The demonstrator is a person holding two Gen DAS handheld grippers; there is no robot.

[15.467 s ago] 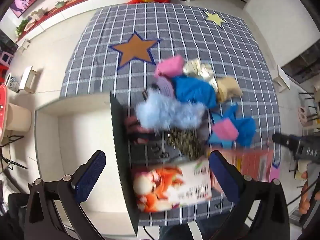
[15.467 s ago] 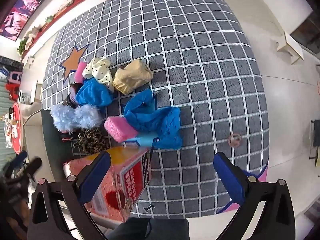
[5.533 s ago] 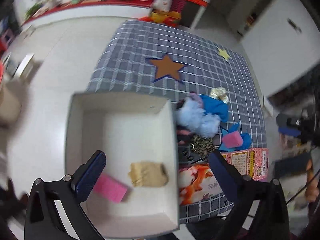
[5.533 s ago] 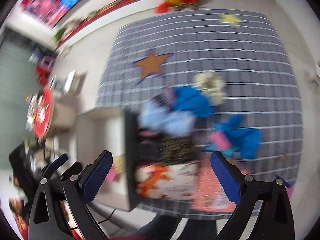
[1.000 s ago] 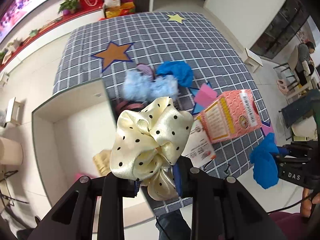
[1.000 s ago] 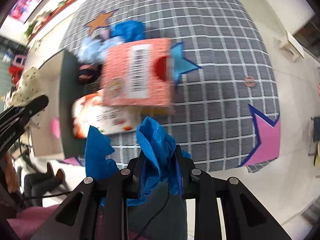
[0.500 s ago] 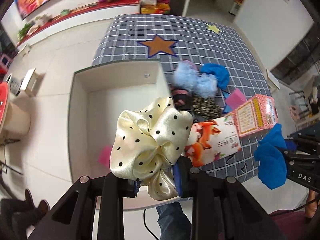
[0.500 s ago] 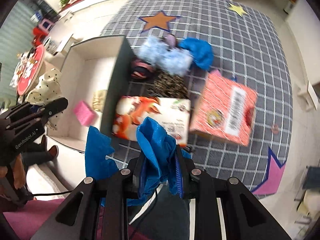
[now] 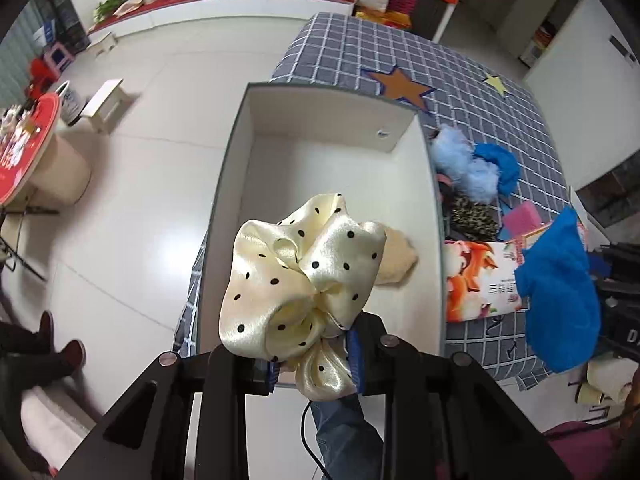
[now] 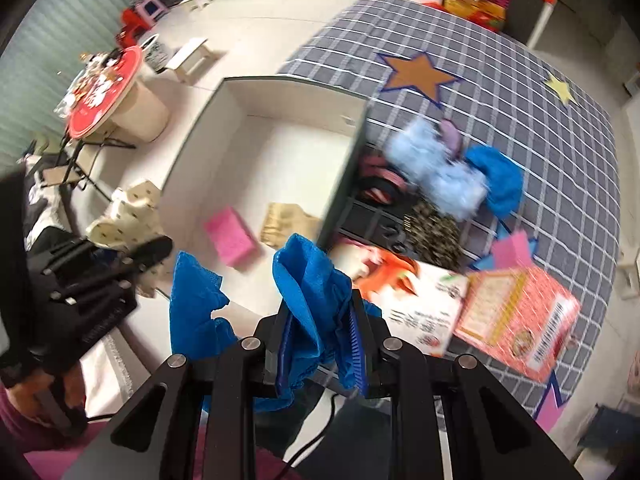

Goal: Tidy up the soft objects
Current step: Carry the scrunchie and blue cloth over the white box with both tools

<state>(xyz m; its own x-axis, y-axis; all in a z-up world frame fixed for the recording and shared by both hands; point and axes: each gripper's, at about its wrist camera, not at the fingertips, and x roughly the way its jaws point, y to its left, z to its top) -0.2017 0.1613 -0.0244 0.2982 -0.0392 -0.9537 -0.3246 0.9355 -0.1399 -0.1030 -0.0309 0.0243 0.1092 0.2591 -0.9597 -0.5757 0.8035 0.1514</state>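
My left gripper [image 9: 314, 354] is shut on a cream polka-dot scrunchie [image 9: 300, 272] and holds it above the near end of a white open box [image 9: 332, 152]. My right gripper [image 10: 320, 348] is shut on a blue cloth [image 10: 304, 288], held above the box's near right corner. Inside the box [image 10: 280, 92] lie a pink sponge [image 10: 231, 236] and a tan cloth [image 10: 286, 220]. On the checked mat right of the box lie a light-blue fluffy piece [image 9: 464, 168], a blue cloth [image 9: 500, 164], a leopard-print piece [image 9: 472, 216] and a pink sponge [image 9: 522, 216].
A cartoon-print carton [image 10: 408, 292] and a pink-red carton [image 10: 516, 316] lie on the mat [image 10: 520, 92] near its front edge. A round red table [image 9: 24, 152] and a small white stool [image 9: 106, 102] stand on the floor to the left.
Both grippers have swung left, over the box, each still holding its item. The box now fills the middle of both views.
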